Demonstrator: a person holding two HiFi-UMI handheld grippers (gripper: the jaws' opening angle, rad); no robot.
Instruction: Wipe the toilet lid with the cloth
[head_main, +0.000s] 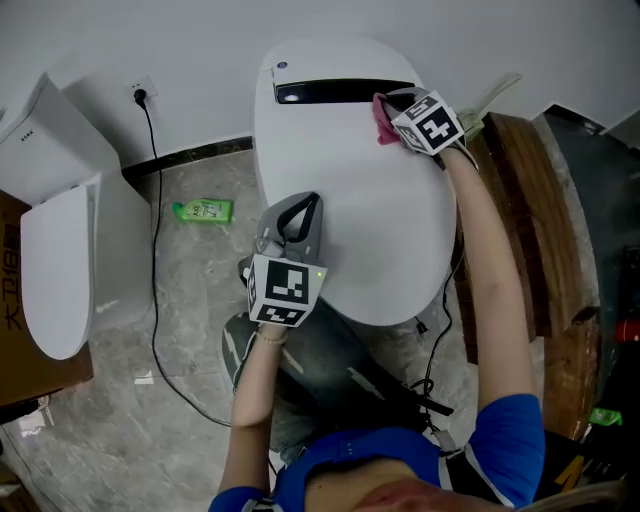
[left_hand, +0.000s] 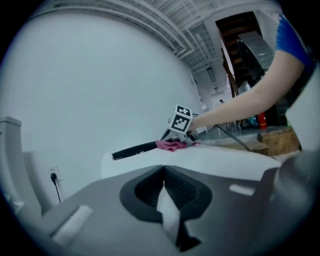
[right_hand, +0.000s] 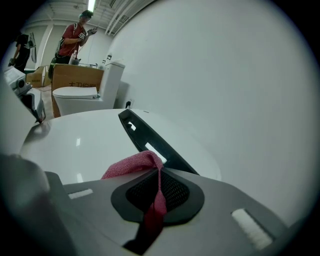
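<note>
Cloth (head_main: 384, 131) is pinched by the right gripper's (head_main: 394, 109) fingers at the lid's (head_main: 365, 235) rear edge. The left gripper's (head_main: 303, 203) fingers are closed, empty, near the left edge, with bare lid between.

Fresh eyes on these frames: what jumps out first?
The big white toilet lid fills the middle of the head view. At its far end, by the black strip, the right gripper is shut on a pink cloth. The left gripper sits shut and empty over the lid's near left edge.
</note>
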